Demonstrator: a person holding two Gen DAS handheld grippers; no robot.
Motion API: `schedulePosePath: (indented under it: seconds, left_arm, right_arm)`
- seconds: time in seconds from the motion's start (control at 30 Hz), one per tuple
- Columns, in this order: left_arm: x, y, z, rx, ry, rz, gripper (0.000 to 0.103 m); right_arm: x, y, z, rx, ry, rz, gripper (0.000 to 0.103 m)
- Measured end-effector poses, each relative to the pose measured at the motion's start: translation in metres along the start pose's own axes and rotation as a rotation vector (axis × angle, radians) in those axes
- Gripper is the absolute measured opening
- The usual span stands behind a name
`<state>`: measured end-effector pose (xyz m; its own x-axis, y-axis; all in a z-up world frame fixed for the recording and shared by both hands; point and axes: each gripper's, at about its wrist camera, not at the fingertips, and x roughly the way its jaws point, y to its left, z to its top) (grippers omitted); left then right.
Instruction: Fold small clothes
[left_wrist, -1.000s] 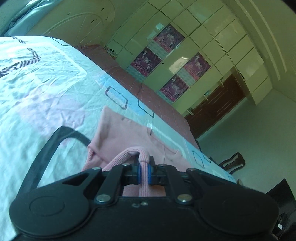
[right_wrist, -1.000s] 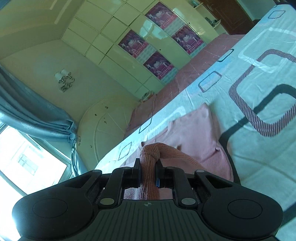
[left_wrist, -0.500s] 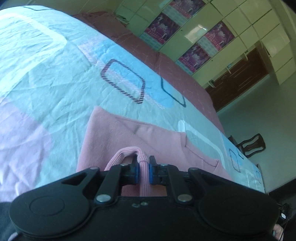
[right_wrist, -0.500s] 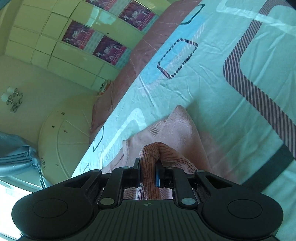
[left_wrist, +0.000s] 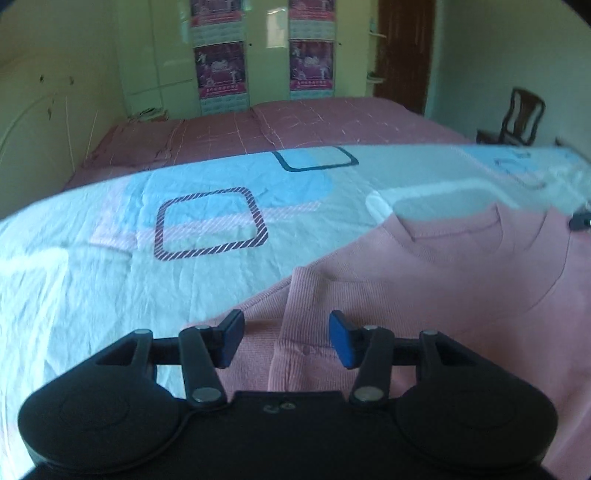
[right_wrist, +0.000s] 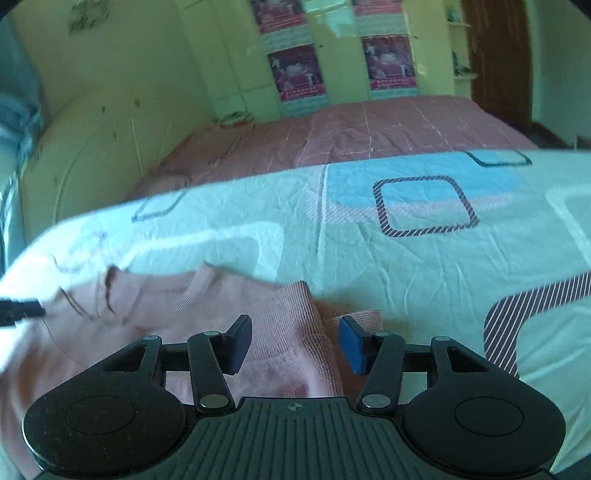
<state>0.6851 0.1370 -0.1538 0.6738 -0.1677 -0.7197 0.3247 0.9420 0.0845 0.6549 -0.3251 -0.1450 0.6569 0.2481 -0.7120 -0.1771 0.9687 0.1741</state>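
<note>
A small pink knit top (left_wrist: 436, 280) lies on the patterned light-blue bedsheet (left_wrist: 110, 288). Its ribbed cuff or hem edge lies folded over the body, just in front of my left gripper (left_wrist: 286, 338), which is open and empty above it. In the right wrist view the same pink top (right_wrist: 155, 314) lies at the lower left, with a ribbed edge between the pads of my right gripper (right_wrist: 295, 341), which is open and holds nothing. The tip of the other gripper shows at the edge of each view (left_wrist: 580, 222) (right_wrist: 18, 311).
A second bed with a dusty-pink cover (left_wrist: 295, 125) lies beyond the sheet. Wardrobe doors with posters (left_wrist: 221, 70) stand at the back. A dark wooden chair (left_wrist: 521, 118) and a brown door (left_wrist: 402, 51) are at the right.
Both grippers have opened and let go of the ribbed pink fabric they held. The top now lies flat on the sheet, and both cameras have levelled out low over it.
</note>
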Motion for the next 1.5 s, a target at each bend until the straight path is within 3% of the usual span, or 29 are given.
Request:
schedulePosePath:
  seconds: [0.07,0.13,0.17,0.23,0.3,0.37,0.43,0.63,0.77,0.87,0.93,0.97,1.0,1.03,1.1,1.2,1.27,1.4,1.47,1.5]
  left_arm:
    - [0.008,-0.008,0.001,0.048,0.019,0.018,0.042]
    - [0.011,-0.012,0.001,0.039,0.024,0.005,0.004]
    - [0.009,-0.016,0.001,0.047,0.006,0.027,0.003]
    - [-0.006,-0.020,-0.001,0.027,-0.101,0.049,0.002]
    - [-0.026,-0.012,-0.007,-0.084,-0.211,0.087,0.002]
    - [-0.023,0.004,-0.013,-0.208,-0.196,0.121,0.002]
    - [-0.013,0.012,-0.017,-0.279,-0.151,0.121,0.002]
    - [-0.011,0.007,-0.004,-0.258,-0.145,0.140,0.002]
    - [0.012,0.002,-0.004,-0.194,-0.039,0.143,0.003]
    - [0.013,-0.004,-0.001,-0.145,-0.026,0.161,0.008]
    - [-0.003,-0.006,0.001,-0.139,-0.054,0.210,0.035]
    - [-0.014,-0.010,0.000,-0.132,-0.087,0.209,0.036]
    - [-0.028,-0.015,0.001,-0.144,-0.116,0.157,0.036]
    - [-0.036,-0.023,0.002,-0.168,-0.132,0.093,0.035]
    - [-0.038,-0.057,0.004,-0.124,-0.125,-0.027,0.036]
    - [-0.026,-0.105,0.005,-0.049,-0.097,-0.111,0.040]
    - [-0.012,-0.120,0.003,-0.052,-0.063,-0.142,0.041]
    - [-0.002,-0.113,-0.006,-0.045,-0.068,-0.071,0.044]
    - [-0.004,-0.089,-0.012,-0.070,-0.077,0.012,0.047]
    - [-0.005,-0.075,-0.015,-0.082,-0.072,0.101,0.048]
  right_arm:
    - [0.010,0.009,-0.005,-0.085,0.029,-0.032,0.053]
    - [0.019,0.012,-0.008,-0.120,0.044,-0.019,0.030]
    - [0.019,0.014,-0.010,-0.131,0.036,-0.024,0.009]
    - [0.010,0.019,-0.012,-0.160,-0.047,-0.029,0.008]
    - [-0.009,0.011,-0.011,-0.095,-0.167,-0.025,0.007]
    - [-0.015,-0.003,-0.013,-0.012,-0.219,-0.053,0.007]
    - [-0.002,-0.013,-0.015,0.047,-0.169,-0.061,0.006]
    - [0.007,-0.008,-0.014,0.036,-0.141,-0.087,0.006]
    - [0.024,-0.008,-0.018,0.023,-0.074,-0.130,0.006]
    - [0.024,-0.004,-0.015,0.027,-0.064,-0.163,0.007]
    - [0.011,0.008,-0.012,0.005,-0.104,-0.237,0.035]
    - [-0.001,0.017,-0.013,-0.009,-0.166,-0.265,0.067]
    - [-0.009,0.027,-0.015,-0.026,-0.192,-0.243,0.068]
    - [-0.013,0.042,-0.016,-0.055,-0.167,-0.187,0.068]
    - [-0.010,0.075,-0.023,-0.123,-0.130,-0.075,0.042]
    - [0.009,0.123,-0.032,-0.176,-0.061,0.088,0.040]
    - [0.021,0.146,-0.037,-0.216,-0.031,0.121,0.040]
    - [0.036,0.149,-0.041,-0.275,-0.034,0.108,0.040]
    - [0.034,0.118,-0.037,-0.186,-0.057,-0.018,0.040]
    - [0.030,0.098,-0.036,-0.132,-0.067,-0.103,0.040]
